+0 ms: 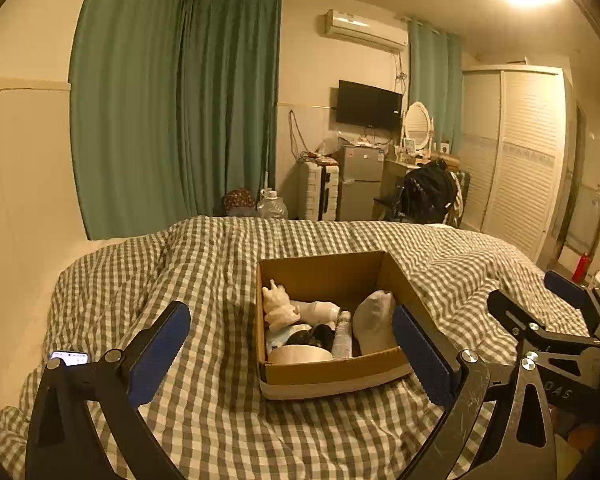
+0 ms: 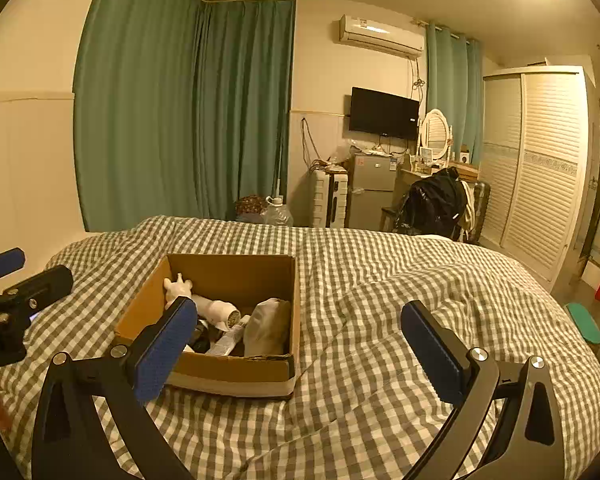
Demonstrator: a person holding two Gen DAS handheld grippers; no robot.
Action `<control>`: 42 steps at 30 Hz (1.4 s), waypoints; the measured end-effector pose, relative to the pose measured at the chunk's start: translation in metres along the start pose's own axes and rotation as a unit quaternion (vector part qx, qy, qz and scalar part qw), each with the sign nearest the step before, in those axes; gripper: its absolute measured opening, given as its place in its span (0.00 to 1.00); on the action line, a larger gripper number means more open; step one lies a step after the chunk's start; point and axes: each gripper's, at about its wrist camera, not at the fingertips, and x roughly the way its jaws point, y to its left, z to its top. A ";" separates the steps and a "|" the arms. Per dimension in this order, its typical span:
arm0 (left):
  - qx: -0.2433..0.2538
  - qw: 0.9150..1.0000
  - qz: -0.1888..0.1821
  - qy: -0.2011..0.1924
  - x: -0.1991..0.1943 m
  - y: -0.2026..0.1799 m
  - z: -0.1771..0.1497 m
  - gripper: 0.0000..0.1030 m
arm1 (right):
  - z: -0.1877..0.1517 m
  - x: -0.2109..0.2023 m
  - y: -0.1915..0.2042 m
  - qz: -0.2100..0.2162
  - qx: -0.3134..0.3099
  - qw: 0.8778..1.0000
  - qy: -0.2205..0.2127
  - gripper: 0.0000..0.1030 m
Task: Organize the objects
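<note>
Both tools hover empty above the bed: the left hand-held gripper (image 1: 292,344) has its jaws spread wide with nothing between the blue ribbed pads, and the right hand-held gripper (image 2: 296,344) is just as wide open and bare. The cardboard box (image 1: 332,376) sits on the checked duvet (image 1: 220,420), in front of the left tool and to the left of the right one, already crowded with a white animal figurine (image 1: 278,306), a white hair dryer (image 1: 320,312), a slim bottle (image 1: 342,338), a roll of tape (image 1: 300,354) and a crumpled pale cloth (image 1: 374,320). The main risk is the soft, rumpled bedding: pressing on a rim could tip or slide the light box, and the glossy, hard figurine or smooth bottle could slip from the pads, likely dragging neighbours in such a tight jumble. A lit phone (image 1: 70,358) lies by the left tool and could be knocked.
</note>
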 end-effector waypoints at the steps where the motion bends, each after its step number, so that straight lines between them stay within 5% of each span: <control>1: 0.000 1.000 0.001 0.002 0.001 0.001 0.000 1.00 | 0.000 0.000 0.000 0.002 0.001 1.000 -0.001 0.99; 42: 0.009 0.999 0.034 0.028 0.010 0.004 -0.008 1.00 | -0.007 0.005 0.007 -0.004 0.001 1.000 0.017 0.99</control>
